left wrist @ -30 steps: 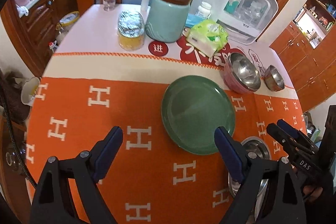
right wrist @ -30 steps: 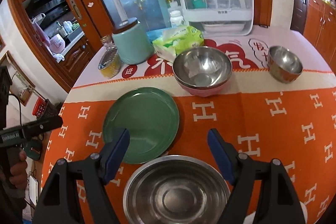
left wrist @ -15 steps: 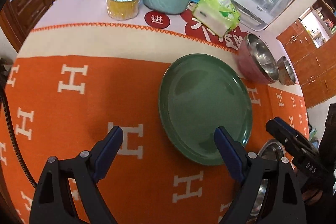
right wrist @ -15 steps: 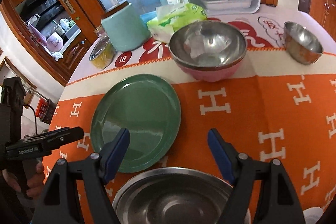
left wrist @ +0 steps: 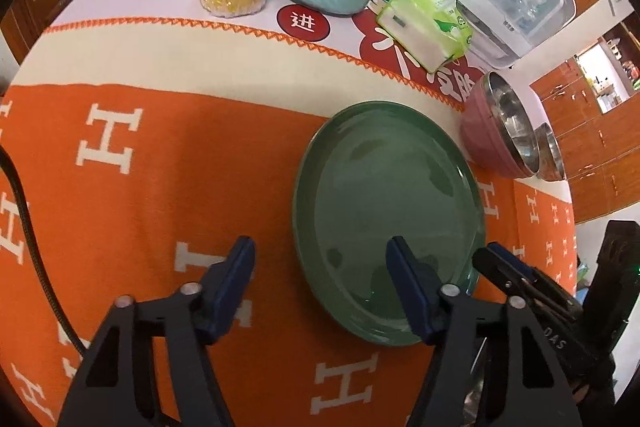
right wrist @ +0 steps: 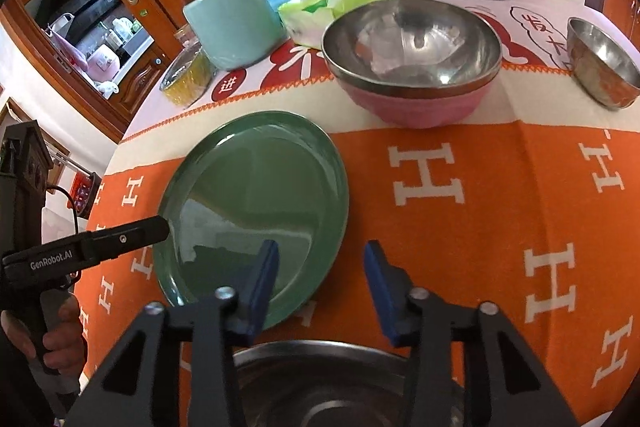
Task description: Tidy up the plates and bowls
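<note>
Two grippers, one plate: left view has the left gripper [left wrist: 320,279] half-closed, fingers straddling the green plate's [left wrist: 388,203] near rim on the bench, just been closing, probably to pinch it. Right view: right gripper [right wrist: 318,281] narrowing too, fingers astride the opposite rim, not pressing yet.

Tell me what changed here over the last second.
Both tongs came down toward the green plate. The left tongs have just been closing astride its left rim, the right tongs astride its right rim; no pads visibly grip yet. Plate, pink bowl, small steel bowl and near steel bowl stayed put.
</note>
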Tool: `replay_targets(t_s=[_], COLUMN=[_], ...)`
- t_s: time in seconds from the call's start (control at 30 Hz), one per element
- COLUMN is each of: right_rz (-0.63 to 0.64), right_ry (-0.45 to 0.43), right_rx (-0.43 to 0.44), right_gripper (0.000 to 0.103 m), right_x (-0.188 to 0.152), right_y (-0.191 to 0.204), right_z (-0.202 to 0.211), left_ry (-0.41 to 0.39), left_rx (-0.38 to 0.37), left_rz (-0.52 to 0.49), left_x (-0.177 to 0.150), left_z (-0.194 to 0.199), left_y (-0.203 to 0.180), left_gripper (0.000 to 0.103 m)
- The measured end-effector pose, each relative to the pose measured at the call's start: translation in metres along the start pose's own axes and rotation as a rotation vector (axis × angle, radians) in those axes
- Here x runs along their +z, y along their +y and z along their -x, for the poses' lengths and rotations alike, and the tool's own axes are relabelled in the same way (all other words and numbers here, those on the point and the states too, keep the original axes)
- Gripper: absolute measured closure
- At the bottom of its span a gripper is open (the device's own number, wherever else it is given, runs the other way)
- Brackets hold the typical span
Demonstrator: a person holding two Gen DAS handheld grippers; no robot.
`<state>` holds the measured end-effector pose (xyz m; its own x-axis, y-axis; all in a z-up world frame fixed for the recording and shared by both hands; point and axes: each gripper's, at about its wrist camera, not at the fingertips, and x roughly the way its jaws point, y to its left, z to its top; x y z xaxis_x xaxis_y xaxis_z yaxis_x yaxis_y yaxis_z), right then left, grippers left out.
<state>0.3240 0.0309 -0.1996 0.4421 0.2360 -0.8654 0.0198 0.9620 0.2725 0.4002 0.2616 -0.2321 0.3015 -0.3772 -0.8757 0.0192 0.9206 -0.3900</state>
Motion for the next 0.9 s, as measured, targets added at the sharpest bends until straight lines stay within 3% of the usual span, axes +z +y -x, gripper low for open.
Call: replay_targets(t_s=[0.27,0.57,0.9], right_rz=[0.001,0.014,0.007], right_ry=[0.014,0.037,0.05], right_rx=[0.017,0.002,0.007], right_gripper=[0.077,0.086,0.089], right_x=[0.001,0.002,0.001], right_y=[-0.001,0.001,0.001], right_z=[-0.003,-0.008,-0.012], left_ry=[0.034,0.035,0.041], left_rx=[-0.009,0.01,0.04], left_rz=[0.011,0.02,-0.032], left_x=[0.0,-0.001,-0.001], left_z=[-0.011,-0.013,-0.013], left_y=[-0.002,0.0,-0.005], left_gripper=[0.069,0.079,0.08])
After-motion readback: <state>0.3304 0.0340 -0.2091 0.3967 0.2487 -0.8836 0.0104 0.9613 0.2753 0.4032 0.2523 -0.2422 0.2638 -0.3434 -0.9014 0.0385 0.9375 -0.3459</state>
